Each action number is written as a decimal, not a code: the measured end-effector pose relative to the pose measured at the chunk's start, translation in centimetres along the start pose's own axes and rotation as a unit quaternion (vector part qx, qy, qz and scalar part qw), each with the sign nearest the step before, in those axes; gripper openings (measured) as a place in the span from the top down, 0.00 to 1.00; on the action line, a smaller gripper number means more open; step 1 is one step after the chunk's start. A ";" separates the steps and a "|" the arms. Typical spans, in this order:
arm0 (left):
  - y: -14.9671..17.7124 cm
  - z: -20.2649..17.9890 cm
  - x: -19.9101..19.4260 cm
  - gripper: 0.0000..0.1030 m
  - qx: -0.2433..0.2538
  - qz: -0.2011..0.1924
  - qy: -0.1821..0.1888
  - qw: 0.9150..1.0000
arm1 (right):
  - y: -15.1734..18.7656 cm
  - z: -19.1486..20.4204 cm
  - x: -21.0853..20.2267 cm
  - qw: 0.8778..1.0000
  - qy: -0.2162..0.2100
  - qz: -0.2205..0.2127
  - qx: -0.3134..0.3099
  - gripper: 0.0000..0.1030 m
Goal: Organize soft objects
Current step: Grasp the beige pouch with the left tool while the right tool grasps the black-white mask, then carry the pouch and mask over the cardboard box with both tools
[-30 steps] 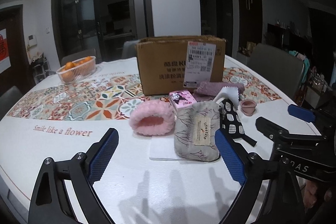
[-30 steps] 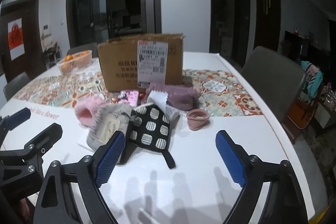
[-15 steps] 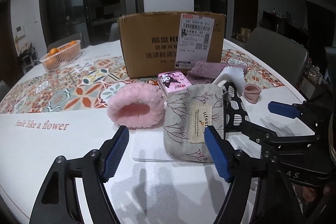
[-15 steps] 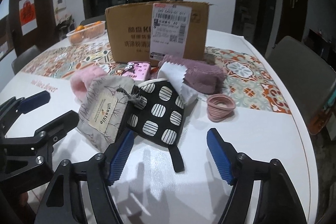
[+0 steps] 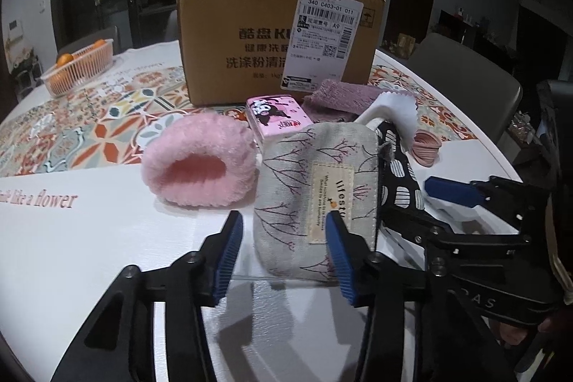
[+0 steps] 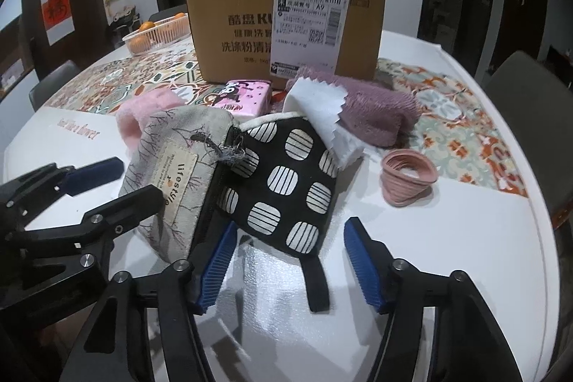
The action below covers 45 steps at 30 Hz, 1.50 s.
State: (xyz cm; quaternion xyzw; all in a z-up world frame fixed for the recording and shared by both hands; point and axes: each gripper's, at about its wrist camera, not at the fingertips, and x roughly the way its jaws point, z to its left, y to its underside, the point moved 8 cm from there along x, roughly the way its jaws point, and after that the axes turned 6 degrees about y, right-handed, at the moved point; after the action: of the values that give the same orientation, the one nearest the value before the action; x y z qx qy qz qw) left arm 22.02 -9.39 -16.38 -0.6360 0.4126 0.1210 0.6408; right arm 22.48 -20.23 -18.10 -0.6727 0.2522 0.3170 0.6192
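Note:
A grey "lifestyle" fabric pouch [image 5: 315, 188] lies on the white table, also in the right wrist view [image 6: 172, 163]. My left gripper [image 5: 283, 253] is open, its blue pads either side of the pouch's near end. A black pouch with white striped spots [image 6: 283, 174] leans on the grey one. My right gripper [image 6: 286, 264] is open just short of its near edge, above its black strap [image 6: 317, 285]. A fluffy pink cuff [image 5: 200, 160], a purple towel [image 6: 372, 110], a white cloth [image 6: 315, 106] and a pink coiled band [image 6: 408, 174] lie around.
A cardboard box [image 5: 275, 42] stands behind the pile, with a pink cartoon-print packet [image 5: 277, 115] before it. A basket of oranges [image 5: 78, 67] sits far left on the patterned runner [image 5: 89, 124]. A grey chair [image 5: 465, 85] stands at the right edge.
Both grippers have moved forward toward the pile and narrowed their opening. The left pads now flank the grey pouch; the right pads have come up to the black spotted pouch.

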 end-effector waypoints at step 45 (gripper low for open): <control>-2.5 -0.9 -12.2 0.93 -0.009 -0.139 -0.019 0.990 | -2.1 1.9 -12.0 0.991 0.019 -0.120 0.046 0.79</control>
State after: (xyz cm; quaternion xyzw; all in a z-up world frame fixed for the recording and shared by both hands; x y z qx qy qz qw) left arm 15.66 -6.11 -6.15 -0.6908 0.3068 0.0461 0.6531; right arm 15.73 -18.73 -7.92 -0.6748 0.1951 0.2155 0.6783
